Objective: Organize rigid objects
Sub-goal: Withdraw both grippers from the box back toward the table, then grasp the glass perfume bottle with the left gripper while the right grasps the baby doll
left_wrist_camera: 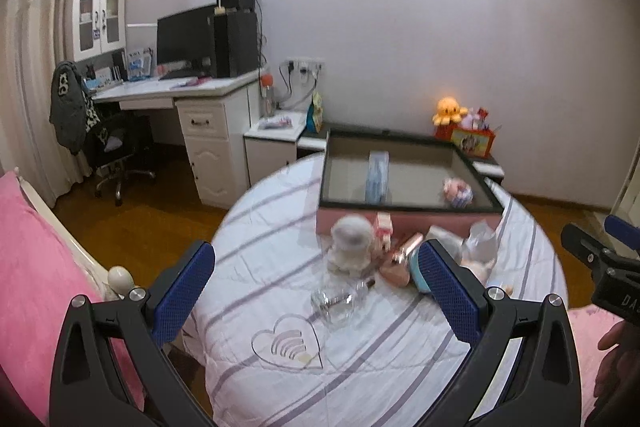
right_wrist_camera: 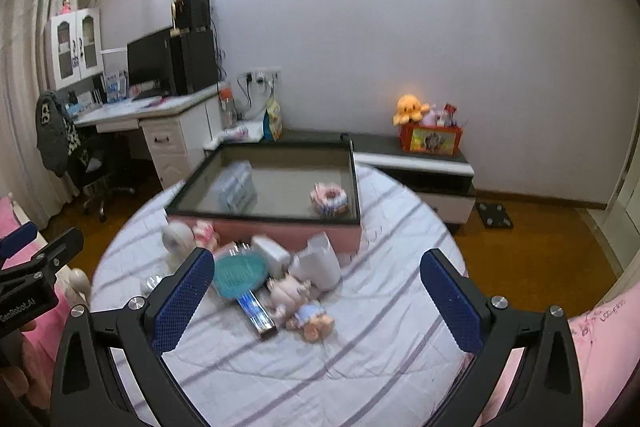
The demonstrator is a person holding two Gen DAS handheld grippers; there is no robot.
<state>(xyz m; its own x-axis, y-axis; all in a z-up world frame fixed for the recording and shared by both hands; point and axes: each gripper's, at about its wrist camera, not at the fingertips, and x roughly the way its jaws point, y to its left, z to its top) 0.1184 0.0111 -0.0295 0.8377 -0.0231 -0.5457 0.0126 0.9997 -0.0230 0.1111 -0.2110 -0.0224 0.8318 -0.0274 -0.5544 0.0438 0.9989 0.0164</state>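
Both grippers hover above a round surface [right_wrist_camera: 360, 347] draped in a white quilted cloth with lavender stripes and a stitched heart outline [left_wrist_camera: 287, 343]. The left gripper [left_wrist_camera: 316, 291] has its blue, dimple-textured fingers [left_wrist_camera: 185, 291] spread wide with nothing between them, and the right gripper [right_wrist_camera: 316, 297] is the same, its fingers apart and empty.

The stuff to sort sits in a loose pile near the middle of the surface: a fuzzy white plush toy [left_wrist_camera: 352, 241], a clear glass jar lying on its side [left_wrist_camera: 338, 301], a shiny rose-gold tube [left_wrist_camera: 408, 247], a round teal plastic paddle brush with a clear glittery handle [right_wrist_camera: 240, 273], a white crinkly plastic bag [right_wrist_camera: 320, 261] and a little soft doll with orange hair and a pale blue outfit [right_wrist_camera: 310, 319]. It's all a bit blurry, so finer details are hard to make out.

Right behind the pile, touching it, is a shallow rectangular pink box with a dark rim [right_wrist_camera: 352, 179]. Inside are a flat pale blue packet [right_wrist_camera: 238, 185] on the left and a ring-shaped, pink-and-white frilly thing [right_wrist_camera: 330, 199] on the right.
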